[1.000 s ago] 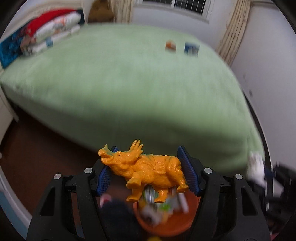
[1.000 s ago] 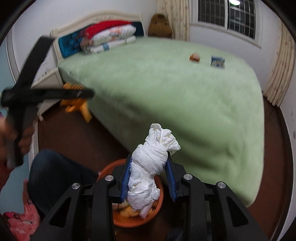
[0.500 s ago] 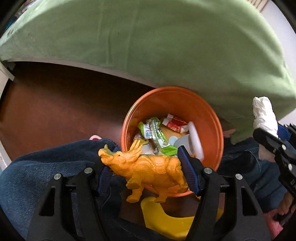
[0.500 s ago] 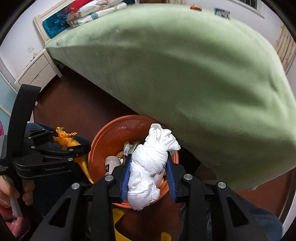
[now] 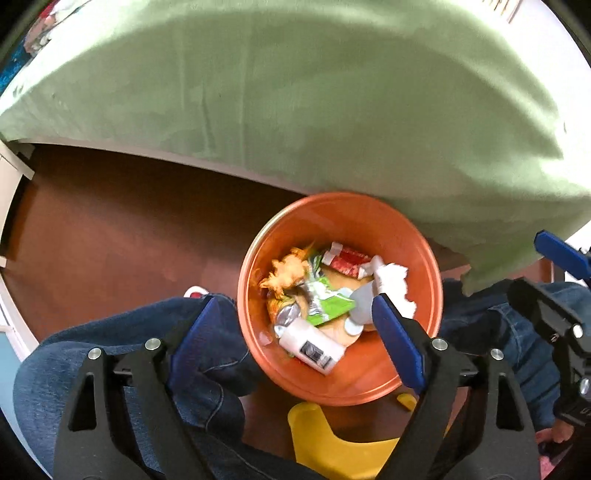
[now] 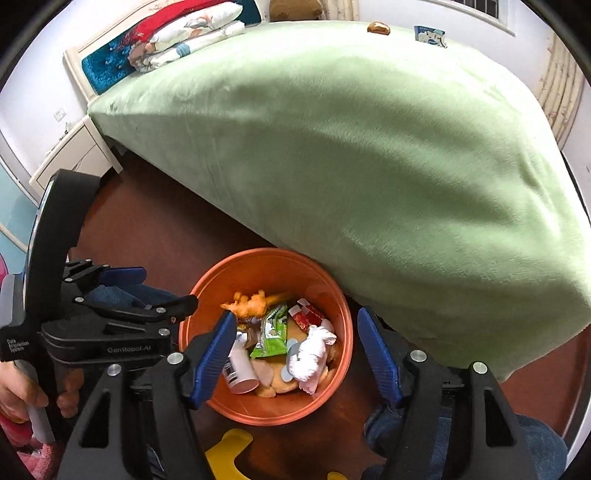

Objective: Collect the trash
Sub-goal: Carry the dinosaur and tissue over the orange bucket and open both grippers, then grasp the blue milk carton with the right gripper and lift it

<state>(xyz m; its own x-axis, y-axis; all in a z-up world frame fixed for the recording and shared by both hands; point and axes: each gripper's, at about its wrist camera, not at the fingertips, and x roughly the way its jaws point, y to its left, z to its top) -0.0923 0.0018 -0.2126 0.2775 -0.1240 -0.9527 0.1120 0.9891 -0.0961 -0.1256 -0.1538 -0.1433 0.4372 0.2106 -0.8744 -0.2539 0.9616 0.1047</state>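
Right wrist view: both tools (image 6: 297, 354) (image 5: 299, 339) just spread, empty; dinosaur (image 6: 253, 303), tissue wad (image 6: 310, 352) binned (image 6: 343, 306); snack packet (image 6: 430, 36) left on bed (image 6: 369, 147).

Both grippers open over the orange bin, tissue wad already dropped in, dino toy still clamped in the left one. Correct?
Not quite: the dinosaur toy is no longer clamped. The left gripper has just opened with nothing between its jaws, and the right wrist view shows the toy lying in the orange bin beside the tissue wad. The right gripper is open too.
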